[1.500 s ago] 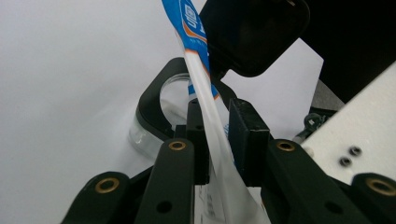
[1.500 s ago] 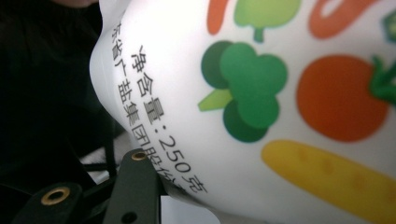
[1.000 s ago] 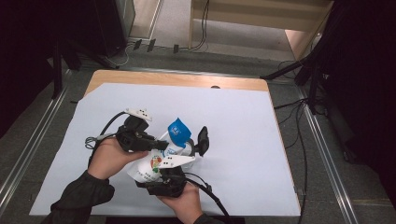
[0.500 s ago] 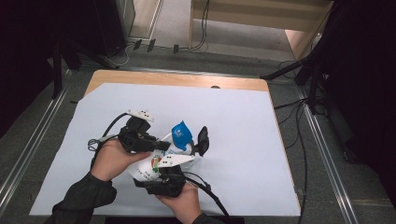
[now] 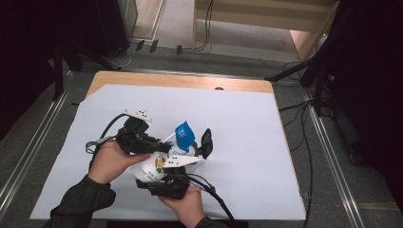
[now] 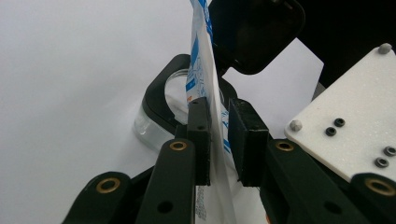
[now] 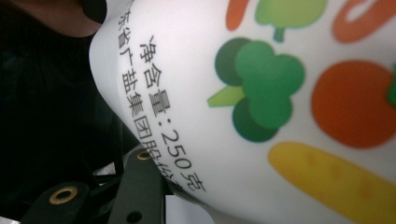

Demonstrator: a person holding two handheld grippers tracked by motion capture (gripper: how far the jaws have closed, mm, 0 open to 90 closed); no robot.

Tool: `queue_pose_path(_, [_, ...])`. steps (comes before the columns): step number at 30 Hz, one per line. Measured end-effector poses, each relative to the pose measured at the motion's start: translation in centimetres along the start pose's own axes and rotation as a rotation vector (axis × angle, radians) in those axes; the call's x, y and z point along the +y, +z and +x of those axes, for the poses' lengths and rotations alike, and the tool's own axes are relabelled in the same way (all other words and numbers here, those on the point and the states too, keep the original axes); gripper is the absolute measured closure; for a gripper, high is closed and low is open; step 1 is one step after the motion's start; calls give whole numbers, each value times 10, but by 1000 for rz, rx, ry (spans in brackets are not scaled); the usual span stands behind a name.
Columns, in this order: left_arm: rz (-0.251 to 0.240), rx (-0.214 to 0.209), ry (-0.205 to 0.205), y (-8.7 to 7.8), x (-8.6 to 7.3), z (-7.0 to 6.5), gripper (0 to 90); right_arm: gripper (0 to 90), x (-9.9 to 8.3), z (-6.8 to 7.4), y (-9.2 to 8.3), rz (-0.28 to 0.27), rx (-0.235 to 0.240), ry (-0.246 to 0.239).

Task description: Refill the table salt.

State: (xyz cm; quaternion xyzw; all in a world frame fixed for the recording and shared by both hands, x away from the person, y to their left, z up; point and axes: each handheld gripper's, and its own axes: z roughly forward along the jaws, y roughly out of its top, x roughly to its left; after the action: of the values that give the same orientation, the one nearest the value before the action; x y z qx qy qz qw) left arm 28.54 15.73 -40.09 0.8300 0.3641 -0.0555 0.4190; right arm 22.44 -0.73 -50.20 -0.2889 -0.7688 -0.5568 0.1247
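A white salt bag printed with vegetables has a blue and white top and is held up over the table. My left gripper reaches in from the left. Its jaws have just been opening: the bag's thin upper edge stands between the pads, against the left pad and clear of the right one. My right gripper comes up from below. Its jaws flank the bag and grip it, and one finger shows under the bag.
A white sheet covers the wooden table. In the left gripper view a clear round rim lies beyond the jaws. Cables trail from both grippers. Floor rails and cables run along both sides of the table.
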Motion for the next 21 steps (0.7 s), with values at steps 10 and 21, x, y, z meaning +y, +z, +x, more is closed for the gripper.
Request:
queue_pose_path(10, [2, 41, 11, -2, -1, -5, 860, 628, 2, 2, 2, 27, -14, -30])
queue_pose_path(21, [0, 71, 13, -1, -1, -7, 865, 630, 4, 4, 4, 39, -24, -45])
